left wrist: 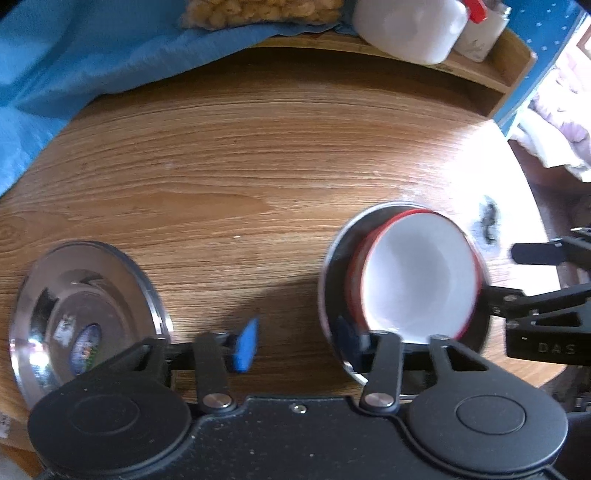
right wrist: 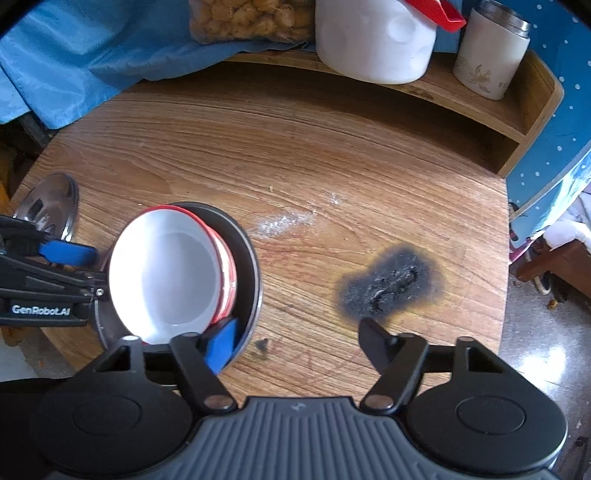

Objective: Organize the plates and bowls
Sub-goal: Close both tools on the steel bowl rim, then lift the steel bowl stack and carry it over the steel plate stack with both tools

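Note:
A white bowl with a red outside (left wrist: 417,280) (right wrist: 166,280) sits tilted, nested in another red bowl, on a steel plate (left wrist: 332,266) (right wrist: 247,266). A second steel plate (left wrist: 85,306) (right wrist: 48,206) lies empty to the left. My left gripper (left wrist: 297,345) (right wrist: 79,271) is open and straddles the loaded plate's left rim, with one finger inside the plate beside the bowl and the blue pad (left wrist: 245,345) over bare wood. My right gripper (right wrist: 297,345) (left wrist: 517,277) is open across the plate's right rim, its blue pad (right wrist: 221,345) inside the plate.
The round wooden table (right wrist: 314,166) carries a black burn mark (right wrist: 391,284) (left wrist: 487,221) right of the plate. A raised shelf (right wrist: 517,122) at the back holds a white jug (right wrist: 373,40), a canister (right wrist: 487,55) and a bag of nuts (right wrist: 243,18). Blue cloth (left wrist: 74,55) hangs at back left.

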